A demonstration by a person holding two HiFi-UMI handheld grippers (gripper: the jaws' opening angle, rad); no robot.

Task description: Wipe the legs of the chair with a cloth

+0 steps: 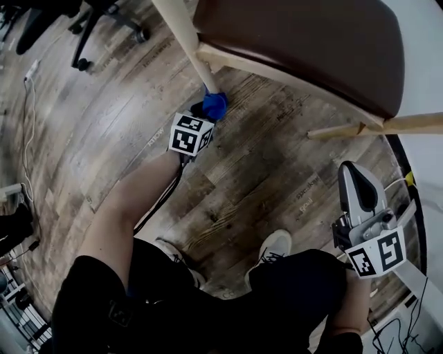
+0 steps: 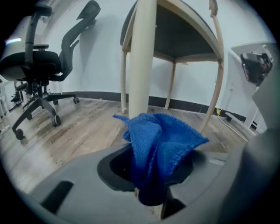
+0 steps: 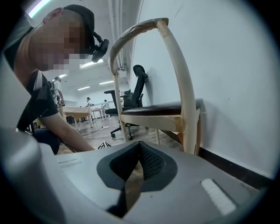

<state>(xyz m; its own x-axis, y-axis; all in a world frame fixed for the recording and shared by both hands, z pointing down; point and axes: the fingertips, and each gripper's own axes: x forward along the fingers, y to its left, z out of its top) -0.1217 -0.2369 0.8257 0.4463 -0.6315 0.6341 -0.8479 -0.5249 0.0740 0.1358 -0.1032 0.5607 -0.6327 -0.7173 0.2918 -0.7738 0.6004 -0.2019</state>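
A wooden chair with a brown seat (image 1: 304, 48) stands by the white wall. My left gripper (image 1: 206, 112) is shut on a bunched blue cloth (image 1: 215, 105), which presses against the foot of the chair's near pale leg (image 1: 188, 41). In the left gripper view the cloth (image 2: 159, 135) sticks up from the jaws right in front of that leg (image 2: 142, 57). My right gripper (image 1: 349, 171) hangs at the right, away from the chair, shut with nothing in it. The right gripper view looks along its closed pads (image 3: 151, 164) at the chair's curved back (image 3: 175, 65) from the side.
A black office chair (image 2: 39, 61) on castors stands to the left on the wood floor, seen too as its base (image 1: 104, 21). A white cable (image 1: 28, 124) runs along the left floor. The person's shoes (image 1: 273, 249) are below the chair. The wall and dark baseboard (image 3: 232, 168) close the right side.
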